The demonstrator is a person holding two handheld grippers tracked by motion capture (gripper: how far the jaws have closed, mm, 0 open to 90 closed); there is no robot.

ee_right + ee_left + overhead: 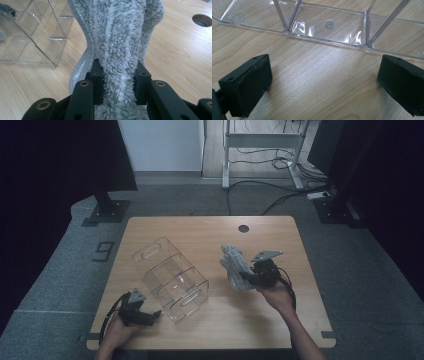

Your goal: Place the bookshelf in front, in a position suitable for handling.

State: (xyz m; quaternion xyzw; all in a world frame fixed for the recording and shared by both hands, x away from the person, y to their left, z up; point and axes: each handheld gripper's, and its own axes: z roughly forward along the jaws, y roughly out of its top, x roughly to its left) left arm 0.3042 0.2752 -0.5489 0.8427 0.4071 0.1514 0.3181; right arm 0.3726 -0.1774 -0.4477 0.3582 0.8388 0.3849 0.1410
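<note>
right gripper pinches a fluffy grey towel; left gripper gapes wide beside the clear ribbed plastic organizer.

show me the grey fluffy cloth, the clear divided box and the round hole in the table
grey fluffy cloth [120, 42], right gripper view, middle of the pile
clear divided box [170, 280], high view, a middle divider
round hole [243, 228], high view, its centre
</note>
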